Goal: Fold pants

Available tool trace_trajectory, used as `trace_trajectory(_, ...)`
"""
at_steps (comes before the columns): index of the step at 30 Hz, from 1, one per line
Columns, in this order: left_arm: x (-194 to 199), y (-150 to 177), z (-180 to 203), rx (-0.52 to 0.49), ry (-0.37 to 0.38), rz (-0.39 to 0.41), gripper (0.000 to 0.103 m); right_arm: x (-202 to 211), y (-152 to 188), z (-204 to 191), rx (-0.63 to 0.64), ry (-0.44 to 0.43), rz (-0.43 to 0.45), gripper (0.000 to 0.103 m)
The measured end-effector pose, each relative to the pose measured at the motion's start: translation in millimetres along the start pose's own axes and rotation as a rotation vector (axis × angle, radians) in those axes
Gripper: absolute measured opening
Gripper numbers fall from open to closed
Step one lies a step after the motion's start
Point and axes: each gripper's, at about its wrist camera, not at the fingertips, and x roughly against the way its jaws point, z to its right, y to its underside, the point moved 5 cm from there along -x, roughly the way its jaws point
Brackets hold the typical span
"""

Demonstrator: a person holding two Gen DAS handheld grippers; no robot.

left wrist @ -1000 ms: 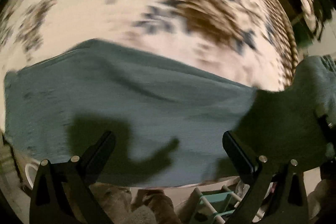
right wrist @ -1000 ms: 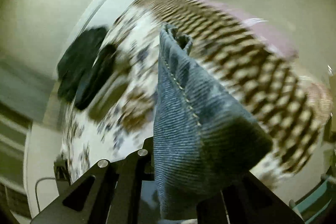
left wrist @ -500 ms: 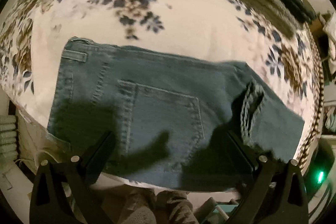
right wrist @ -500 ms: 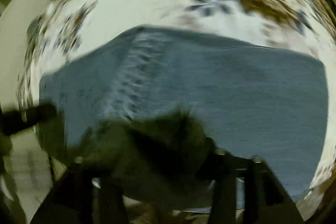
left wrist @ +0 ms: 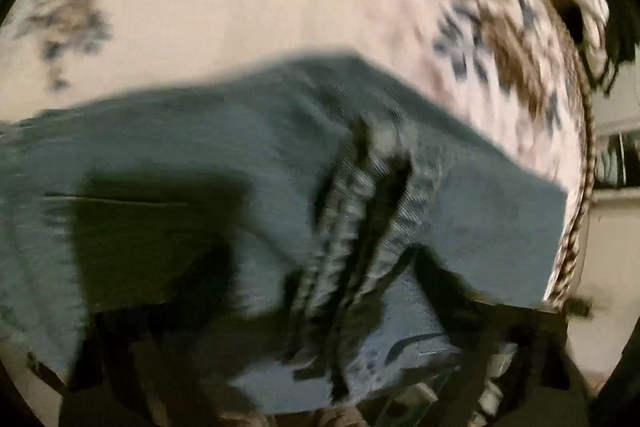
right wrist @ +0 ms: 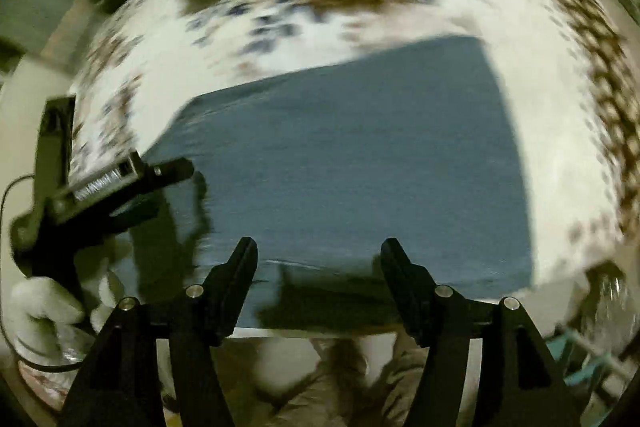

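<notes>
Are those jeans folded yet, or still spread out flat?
Folded. The jeans lie as a compact rectangle on the floral bedspread, and a doubled-over hem edge crosses the top layer.

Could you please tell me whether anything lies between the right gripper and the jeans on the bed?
Nothing visible does. The right gripper hangs open just in front of the folded jeans, which lie flat on the floral bedspread. The left gripper, held in a gloved hand, sits off at their left edge, not in between.
</notes>
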Motion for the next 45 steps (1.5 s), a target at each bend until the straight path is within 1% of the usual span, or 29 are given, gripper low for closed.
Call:
trace_trajectory(1, -2, 2, 4, -0.011, 0.001, 0.012, 0.033, 0, 0, 11, -0.033, 0.001, -0.006, 0.067)
trace_trajectory(2, 1, 3, 5, -0.016, -0.006, 0.027, 0.023, 3, -6, 18, -0.048, 0.01, -0.007, 0.067)
trace_trajectory(3, 6, 6, 5, -0.014, -0.001, 0.038, 0.02, 3, -6, 26, -0.056, 0.026, -0.004, 0.067)
trace_trajectory(4, 16, 9, 2, 0.008, 0.025, 0.047, 0.015, 3, -5, 33, -0.058, 0.039, -0.003, 0.067)
trace_trajectory(7, 36, 20, -11, 0.079, 0.098, 0.03, 0.008, 2, -5, 42, -0.063, 0.039, -0.005, 0.067)
trace_trajectory(9, 46, 28, -16, 0.103, 0.102, 0.018, 0.008, 1, -5, 44, -0.055, 0.04, -0.014, 0.067)
trace_trajectory(10, 48, 31, -19, 0.105, 0.096, 0.015, 0.008, -4, -7, 38, -0.052, 0.04, -0.02, 0.067)
trace_trajectory(14, 31, 34, -24, 0.099, 0.049, 0.002, 0.008, -11, -9, 30, -0.029, 0.052, -0.051, 0.067)
trace_trajectory(16, 19, 32, -22, 0.068, 0.011, -0.012, 0.009, -16, -12, 24, 0.005, 0.09, -0.068, 0.067)
trace_trajectory(18, 19, 32, -18, 0.043, -0.017, -0.012, 0.013, -19, -15, 17, 0.047, 0.14, -0.075, 0.067)
trace_trajectory(19, 21, 33, -17, 0.043, -0.028, -0.014, 0.015, -21, -17, 15, 0.07, 0.17, -0.081, 0.069)
trace_trajectory(20, 24, 34, -17, 0.057, -0.027, -0.014, 0.019, -22, -18, 13, 0.086, 0.194, -0.084, 0.072)
trace_trajectory(22, 33, 44, -21, 0.124, 0.003, -0.028, 0.023, -26, -19, 9, 0.113, 0.234, -0.099, 0.074)
trace_trajectory(24, 40, 53, -23, 0.172, 0.046, -0.032, 0.023, -29, -19, 4, 0.12, 0.228, -0.108, 0.074)
trace_trajectory(26, 40, 65, -24, 0.221, 0.084, -0.063, 0.023, -32, -17, 0, 0.118, 0.211, -0.122, 0.074)
trace_trajectory(27, 34, 73, -23, 0.238, 0.107, -0.097, 0.023, -34, -15, -1, 0.114, 0.207, -0.128, 0.074)
trace_trajectory(28, 26, 79, -21, 0.233, 0.099, -0.122, 0.023, -35, -14, -2, 0.11, 0.202, -0.133, 0.074)
trace_trajectory(30, 17, 81, -16, 0.2, 0.061, -0.11, 0.022, -40, -11, -2, 0.098, 0.195, -0.146, 0.074)
trace_trajectory(31, 17, 82, -16, 0.18, 0.035, -0.09, 0.015, -42, -10, -1, 0.091, 0.192, -0.152, 0.074)
trace_trajectory(32, 18, 80, -14, 0.157, 0.02, -0.071, 0.003, -42, -7, 1, 0.089, 0.192, -0.153, 0.074)
trace_trajectory(34, 28, 79, -15, 0.125, -0.013, -0.013, 0.0, -43, -7, 2, 0.088, 0.191, -0.154, 0.074)
trace_trajectory(37, 38, 68, -25, 0.109, -0.064, 0.04, 0.0, -40, -6, 5, 0.085, 0.173, -0.156, 0.074)
trace_trajectory(38, 40, 67, -31, 0.134, -0.038, 0.033, 0.0, -40, -5, 5, 0.082, 0.17, -0.156, 0.074)
trace_trajectory(39, 40, 67, -35, 0.165, 0.006, 0.018, 0.0, -40, -4, 6, 0.076, 0.161, -0.158, 0.074)
trace_trajectory(40, 42, 67, -39, 0.208, 0.07, -0.003, 0.001, -39, -3, 6, 0.063, 0.14, -0.161, 0.074)
trace_trajectory(42, 46, 69, -39, 0.248, 0.143, -0.033, 0.008, -40, -1, 4, 0.028, 0.071, -0.172, 0.073)
trace_trajectory(43, 45, 72, -34, 0.248, 0.18, -0.051, 0.018, -42, 0, 3, 0.012, 0.045, -0.181, 0.07)
trace_trajectory(44, 42, 75, -32, 0.244, 0.181, -0.064, 0.025, -48, 2, 2, -0.006, 0.022, -0.205, 0.061)
trace_trajectory(45, 35, 79, -27, 0.238, 0.187, -0.09, 0.025, -54, 6, 1, -0.008, 0.02, -0.232, 0.058)
